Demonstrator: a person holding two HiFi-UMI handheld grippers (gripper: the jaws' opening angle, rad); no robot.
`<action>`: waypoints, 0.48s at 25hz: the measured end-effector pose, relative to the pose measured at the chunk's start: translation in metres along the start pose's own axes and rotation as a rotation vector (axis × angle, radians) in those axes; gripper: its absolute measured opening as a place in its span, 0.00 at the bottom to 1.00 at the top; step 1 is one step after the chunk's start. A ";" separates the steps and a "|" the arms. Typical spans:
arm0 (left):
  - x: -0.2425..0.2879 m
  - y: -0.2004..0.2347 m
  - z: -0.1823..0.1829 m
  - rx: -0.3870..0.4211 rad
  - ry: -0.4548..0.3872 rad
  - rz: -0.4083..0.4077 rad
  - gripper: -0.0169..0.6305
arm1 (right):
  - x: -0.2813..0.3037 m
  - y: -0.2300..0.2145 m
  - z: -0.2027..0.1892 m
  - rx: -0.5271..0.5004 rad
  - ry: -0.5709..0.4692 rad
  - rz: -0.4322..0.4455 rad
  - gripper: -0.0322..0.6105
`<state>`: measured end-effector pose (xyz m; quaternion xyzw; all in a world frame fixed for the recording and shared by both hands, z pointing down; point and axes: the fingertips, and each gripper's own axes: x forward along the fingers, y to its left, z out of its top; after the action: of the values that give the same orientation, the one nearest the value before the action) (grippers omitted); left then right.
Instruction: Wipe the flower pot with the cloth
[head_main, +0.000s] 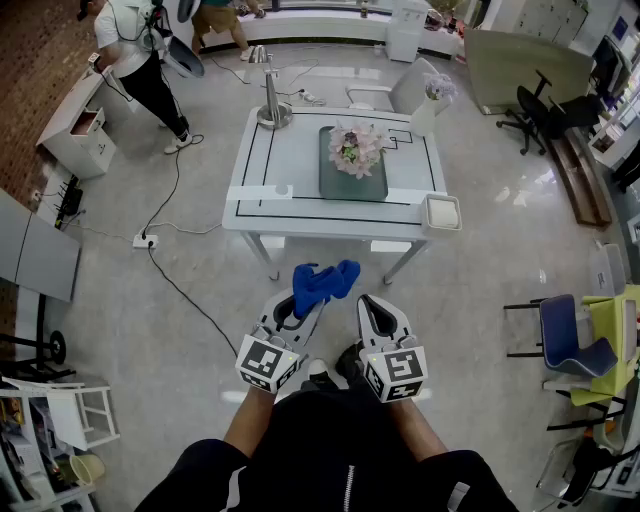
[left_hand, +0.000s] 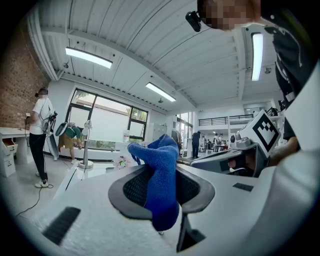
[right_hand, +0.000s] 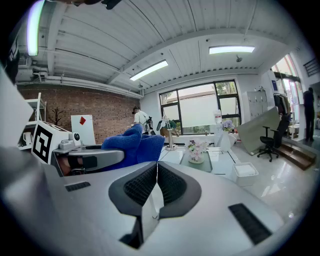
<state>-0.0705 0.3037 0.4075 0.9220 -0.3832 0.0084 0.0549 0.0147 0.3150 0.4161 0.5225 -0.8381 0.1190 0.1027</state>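
1. At the left of the glossy white rectangular table (head_main: 300, 215), a slim metal post on a round base (head_main: 272, 108) stands well apart from the pot. We judge that a wide sweep of the left arm could knock it.
2. The left gripper (head_main: 297, 305) is clamped on the bright blue, nubbly terry cloth (head_main: 322, 280). Its ribbed black pads pinch one fold, and the rest bunches loose toward the right. Held by so little, the soft cloth could pull free under hard rubbing.
3. The small flower pot topped with pale pink blooms (head_main: 356, 150) sits on a flat, dark green rectangular tray (head_main: 340, 188) at the table's middle, well ahead of both grippers. The blooms hide most of the pot's wall. Loose cloth could snag petals, and we think a light pot might slide or tip on that smooth tray.
4. The right gripper (head_main: 374, 308) has its jaws pressed together on nothing, so nothing steadies the pot.
5. A white square box (head_main: 441, 213) sits at the table's right front corner, where an elbow could nudge it off.
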 end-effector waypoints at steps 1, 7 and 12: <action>0.000 0.000 0.000 0.000 0.000 0.000 0.18 | 0.000 0.000 0.000 -0.001 0.000 0.000 0.07; -0.004 0.006 0.003 0.006 -0.004 0.007 0.18 | 0.002 0.004 0.006 0.013 -0.029 0.005 0.07; -0.011 0.018 0.004 -0.001 -0.006 0.024 0.18 | 0.010 0.012 0.010 0.014 -0.037 0.014 0.07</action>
<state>-0.0909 0.2984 0.4042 0.9173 -0.3944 0.0061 0.0539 -0.0008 0.3082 0.4084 0.5194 -0.8426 0.1159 0.0827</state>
